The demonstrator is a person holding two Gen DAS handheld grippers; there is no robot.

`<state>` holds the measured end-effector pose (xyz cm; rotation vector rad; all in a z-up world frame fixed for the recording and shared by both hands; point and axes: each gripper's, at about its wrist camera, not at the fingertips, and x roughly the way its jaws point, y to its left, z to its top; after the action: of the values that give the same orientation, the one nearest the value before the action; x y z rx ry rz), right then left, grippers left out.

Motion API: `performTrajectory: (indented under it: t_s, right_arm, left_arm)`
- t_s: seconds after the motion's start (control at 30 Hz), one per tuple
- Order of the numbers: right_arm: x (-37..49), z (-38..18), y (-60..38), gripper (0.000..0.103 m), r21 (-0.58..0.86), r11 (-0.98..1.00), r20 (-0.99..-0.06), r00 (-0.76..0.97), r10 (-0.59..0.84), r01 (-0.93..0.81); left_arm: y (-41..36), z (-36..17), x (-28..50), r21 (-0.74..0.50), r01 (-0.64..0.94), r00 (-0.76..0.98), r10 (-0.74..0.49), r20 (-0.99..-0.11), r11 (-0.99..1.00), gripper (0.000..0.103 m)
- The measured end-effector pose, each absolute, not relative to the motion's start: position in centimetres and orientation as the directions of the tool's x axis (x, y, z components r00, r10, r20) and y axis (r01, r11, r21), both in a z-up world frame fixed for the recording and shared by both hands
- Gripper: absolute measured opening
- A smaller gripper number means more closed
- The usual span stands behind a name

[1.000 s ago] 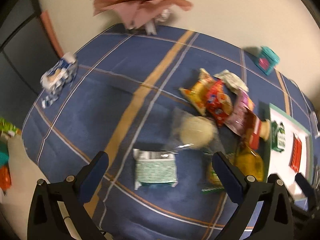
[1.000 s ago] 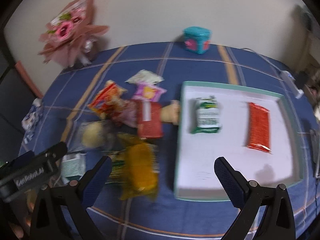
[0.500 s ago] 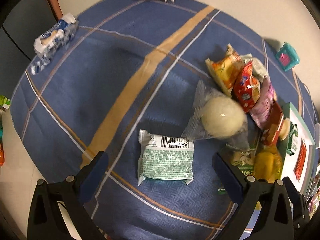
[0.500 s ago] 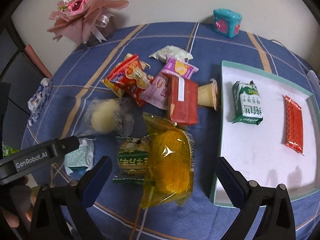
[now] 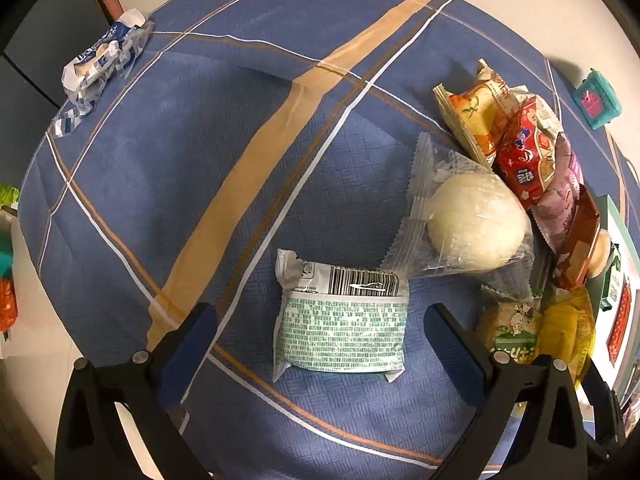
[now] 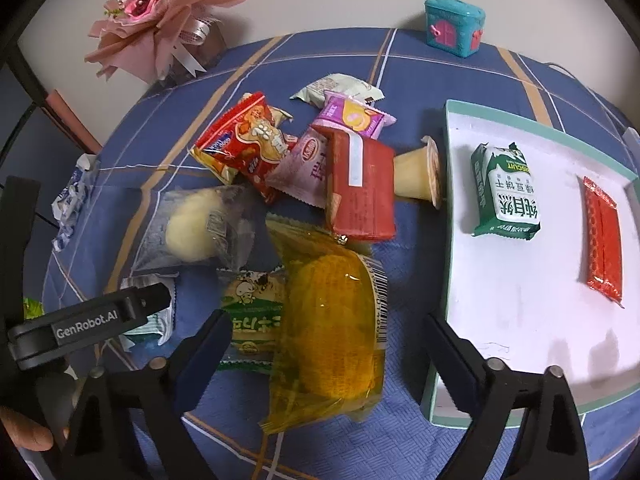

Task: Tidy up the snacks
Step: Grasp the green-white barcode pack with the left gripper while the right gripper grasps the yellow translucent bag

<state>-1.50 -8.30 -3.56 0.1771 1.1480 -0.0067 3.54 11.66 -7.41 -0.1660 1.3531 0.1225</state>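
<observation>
Snacks crowd my desk beside the white tray [image 6: 448,240], which holds a green biscuit pack [image 6: 506,194] and a flat red bar [image 6: 602,240]. Just left of the tray lie a tipped pudding cup [image 6: 418,174], a red box [image 6: 360,186] and a yellow bag [image 6: 330,336]. Farther left rest a clear-wrapped bun [image 5: 476,228] and a green-printed packet [image 5: 342,320].
</observation>
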Motion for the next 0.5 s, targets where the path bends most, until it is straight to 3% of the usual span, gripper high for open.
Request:
performTrajectory:
  t_s: [0.17, 0.23, 0.33, 0.4, 0.5]
  right_arm:
    - [-1.5, -3.7, -8.8, 0.069, 0.117, 0.987, -0.912, 0.405, 0.064, 0.11]
    - [-1.5, -3.6, -9.1, 0.063, 0.134, 0.984, -0.911, 0.406, 0.075, 0.119]
    - [-1.6, -3.4, -9.7, 0.052, 0.17, 0.976, -0.907, 0.409, 0.101, 0.136]
    - [-1.6, -3.5, -9.7, 0.049, 0.177, 0.975, -0.907, 0.407, 0.109, 0.133]
    - [-1.4, -4.0, -9.5, 0.048, 0.173, 0.976, -0.914, 0.39, 0.109, 0.131]
  left_arm:
    - [11.8, -8.4, 3.7, -0.043, -0.174, 0.209, -0.006, -0.978, 0.984, 0.098]
    - [11.6, -8.5, 3.9, -0.044, -0.173, 0.205, -0.008, -0.979, 0.984, 0.085]
    - [11.3, -8.8, 4.0, -0.051, -0.167, 0.201, -0.017, -0.979, 0.985, 0.076]
    - [11.0, -9.0, 4.1, -0.056, -0.155, 0.201, -0.024, -0.979, 0.986, 0.068]
    - [10.6, -9.5, 4.3, -0.039, -0.145, 0.195, -0.011, -0.981, 0.989, 0.067]
